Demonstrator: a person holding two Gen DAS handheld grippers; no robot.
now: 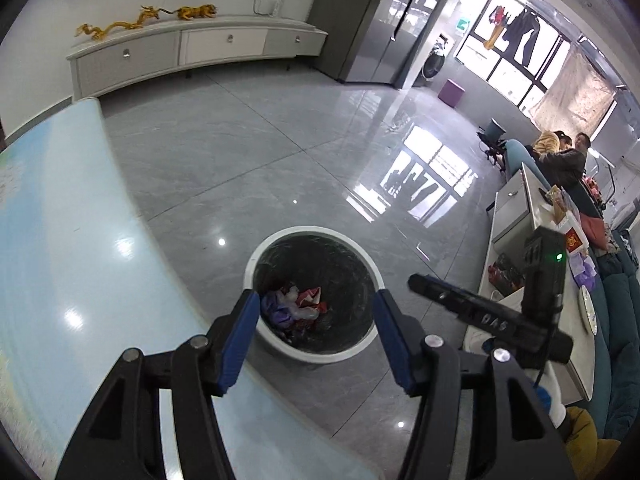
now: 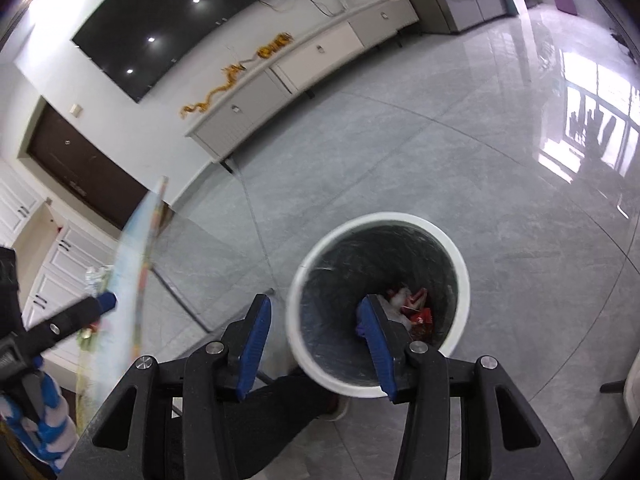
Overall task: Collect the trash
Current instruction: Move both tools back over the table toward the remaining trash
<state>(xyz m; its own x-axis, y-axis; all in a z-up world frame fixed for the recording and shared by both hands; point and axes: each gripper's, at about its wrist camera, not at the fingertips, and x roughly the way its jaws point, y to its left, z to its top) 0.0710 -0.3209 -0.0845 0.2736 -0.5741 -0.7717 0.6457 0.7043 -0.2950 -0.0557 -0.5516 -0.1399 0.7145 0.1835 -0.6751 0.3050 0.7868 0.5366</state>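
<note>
Crumpled trash point(image 1: 298, 304) (binned) lies below open tongs point(image 1: 316, 334).

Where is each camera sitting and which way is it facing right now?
Left wrist: on the left gripper, open and empty, looking down over the pale blue table into the round white bin with black liner; the right gripper crosses in.
Right wrist: on the right gripper, open and empty, tilted down above the bin; a dark trouser leg shows.
Shared: bin, grey tiled floor, white cabinet.
</note>
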